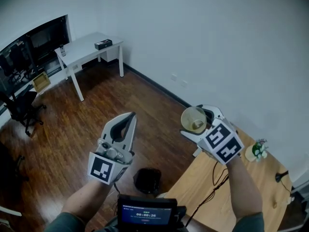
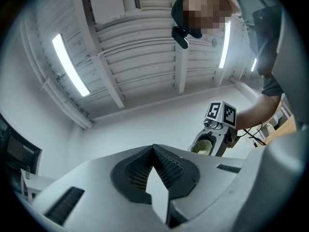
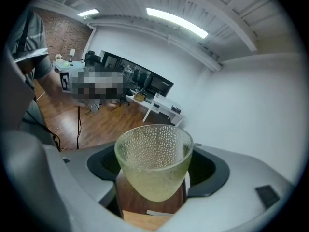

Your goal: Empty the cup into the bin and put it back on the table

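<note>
A dimpled, yellow-green translucent cup (image 1: 192, 116) is held upright in the air by my right gripper (image 1: 197, 124), which is shut on its lower body. It hangs over the floor just off the wooden table's (image 1: 217, 197) far-left corner. In the right gripper view the cup (image 3: 153, 153) fills the space between the jaws of that gripper (image 3: 153, 182). I cannot tell whether anything is inside. The black bin (image 1: 147, 180) stands on the floor below, between my arms. My left gripper (image 1: 130, 116) is raised, shut and empty. Its view points at the ceiling, jaws of the gripper (image 2: 154, 151) together, and catches the cup (image 2: 203, 145).
A small potted plant (image 1: 257, 150) and black cables (image 1: 215, 178) lie on the wooden table. A white desk (image 1: 89, 47) stands at the far wall, an office chair (image 1: 21, 108) at the left. Brown wood floor spreads between them. A device with a screen (image 1: 147, 211) sits at my chest.
</note>
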Demonstrator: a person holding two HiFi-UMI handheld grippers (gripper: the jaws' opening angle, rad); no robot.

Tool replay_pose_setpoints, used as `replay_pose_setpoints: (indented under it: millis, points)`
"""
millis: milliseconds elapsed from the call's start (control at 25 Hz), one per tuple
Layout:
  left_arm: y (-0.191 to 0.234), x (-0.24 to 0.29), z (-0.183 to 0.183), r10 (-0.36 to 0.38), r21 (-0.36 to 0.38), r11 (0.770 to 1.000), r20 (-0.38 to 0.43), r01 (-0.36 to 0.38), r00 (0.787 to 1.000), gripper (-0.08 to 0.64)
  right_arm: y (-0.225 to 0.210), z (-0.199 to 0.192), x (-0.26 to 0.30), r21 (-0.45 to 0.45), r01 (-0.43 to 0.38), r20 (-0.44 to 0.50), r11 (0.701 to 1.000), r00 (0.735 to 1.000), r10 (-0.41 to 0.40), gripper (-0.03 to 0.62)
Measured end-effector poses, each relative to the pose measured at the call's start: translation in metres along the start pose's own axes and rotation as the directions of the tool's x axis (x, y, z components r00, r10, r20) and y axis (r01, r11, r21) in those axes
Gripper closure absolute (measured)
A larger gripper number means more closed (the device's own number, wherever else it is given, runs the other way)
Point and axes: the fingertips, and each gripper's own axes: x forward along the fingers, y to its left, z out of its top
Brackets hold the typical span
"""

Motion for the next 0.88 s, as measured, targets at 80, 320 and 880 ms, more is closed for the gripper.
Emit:
replay_pose_setpoints:
  millis: [80, 320, 880]
  points:
    - [-0.002, -0.001, -0.002, 0.014, -0.004, 1.000, -0.012, -0.014, 1.000, 0.571, 0.000, -0.003, 0.000, -0.035, 0.004, -0.022, 0.999, 1.000, -0.005, 0.195]
    - [-0.006, -0.002, -0.006, 0.032, -0.005, 0.999, -0.028, -0.032, 0.999, 0.571, -0.005, -0.003, -0.002, -0.177, 0.041, -0.066, 0.983, 0.996, -0.054, 0.195]
    - [0.007, -0.017, -0.019, 0.091, -0.027, 0.995, -0.128, -0.095, 0.988, 0.571, 0.000, 0.007, 0.004, -0.386, 0.095, -0.129, 0.917, 0.979, -0.156, 0.195]
